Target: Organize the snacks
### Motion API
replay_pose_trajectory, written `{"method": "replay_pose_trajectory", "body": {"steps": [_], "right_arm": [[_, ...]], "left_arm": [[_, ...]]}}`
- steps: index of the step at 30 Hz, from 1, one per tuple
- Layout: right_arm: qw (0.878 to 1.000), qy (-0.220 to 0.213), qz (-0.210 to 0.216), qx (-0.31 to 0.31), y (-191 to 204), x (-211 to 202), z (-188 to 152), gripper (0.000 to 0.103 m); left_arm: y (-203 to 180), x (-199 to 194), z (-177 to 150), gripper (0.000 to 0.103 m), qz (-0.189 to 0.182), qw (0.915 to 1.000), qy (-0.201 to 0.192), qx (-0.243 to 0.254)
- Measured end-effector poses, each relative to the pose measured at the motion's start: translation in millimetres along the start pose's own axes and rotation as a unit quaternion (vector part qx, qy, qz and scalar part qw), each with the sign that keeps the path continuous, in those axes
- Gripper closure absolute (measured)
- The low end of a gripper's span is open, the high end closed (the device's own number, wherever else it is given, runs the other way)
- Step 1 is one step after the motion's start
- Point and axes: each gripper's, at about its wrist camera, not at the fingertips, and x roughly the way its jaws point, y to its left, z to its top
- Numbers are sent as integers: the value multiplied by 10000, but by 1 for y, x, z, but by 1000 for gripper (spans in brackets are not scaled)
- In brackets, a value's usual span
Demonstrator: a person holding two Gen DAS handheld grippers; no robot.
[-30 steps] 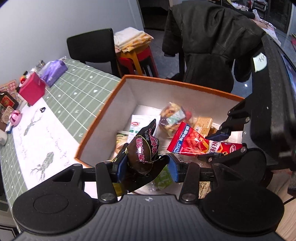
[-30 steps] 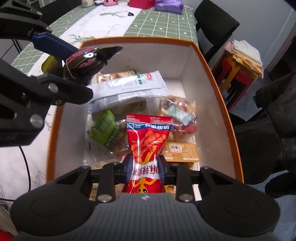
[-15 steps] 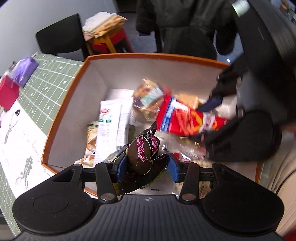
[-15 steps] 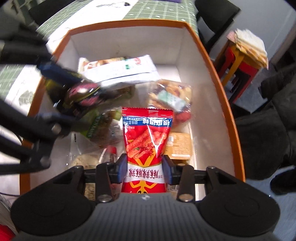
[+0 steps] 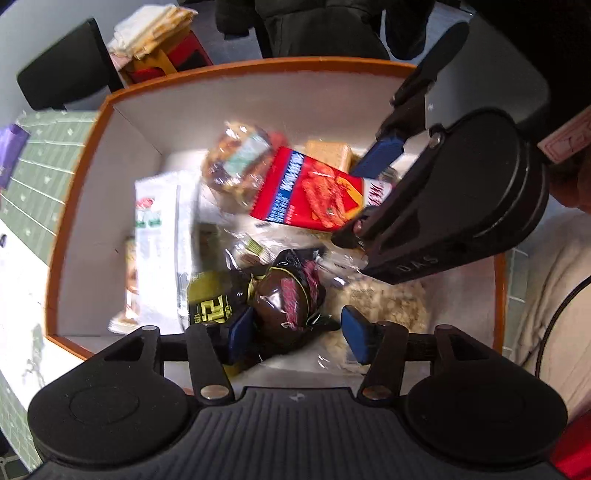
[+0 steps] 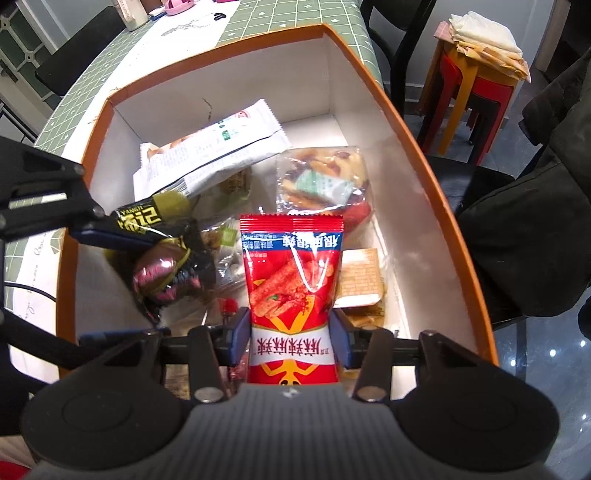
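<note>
Left gripper (image 5: 295,332): lowered inside the box; fingers spread apart with a gap on both sides of the dark brown packet (image 5: 291,295), which lies loose on the pile between them; judged to be a release, since nothing pinches the wrapper.
Right gripper (image 6: 290,341): blue pads (image 6: 238,338) pressed against the lower end of the red snack bag (image 6: 291,277); bag held upright over the box interior, near its front edge; the grip low on the bag leaves most of its length free to go in first.
Box (image 6: 417,147): orange rim, white walls, open top; stands at the corner of the green checked table (image 6: 288,18); serves as the collecting bin for the snacks.
Contents, far-left corner: long white packet (image 6: 229,144) leaning against the left wall.
Contents, far middle: clear bag of mixed crackers (image 6: 325,177) lying flat.
Contents, right side: tan wrapped square (image 6: 360,280), partly under the red snack bag.
Contents, left wall: black-and-yellow packet (image 6: 147,218), just beside the dark brown packet.
Contents, front edge: pale crumbly pack (image 5: 384,299) under the clear wrappers.
Task state: most snacks already in the box; the red snack bag is not yet deposited.
</note>
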Motion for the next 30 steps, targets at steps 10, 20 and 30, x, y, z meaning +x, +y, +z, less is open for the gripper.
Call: {"method": "replay_pose_trajectory", "body": {"steps": [10,20,30], "right_arm": [[9998,-77,-154,65,10,-12,1,26],[9968,-502,-571,-259,42,-47,-3,10],[9878,-940,-969,-778,90,-90,-17,3]], "left_arm": [[11,-14,-18,26,-214,9991,-53,-372],[3,-68,-47,25,-149,9955,-605,-710],[-21,-132,-98,25,421,9826,-1252,-1303]]}}
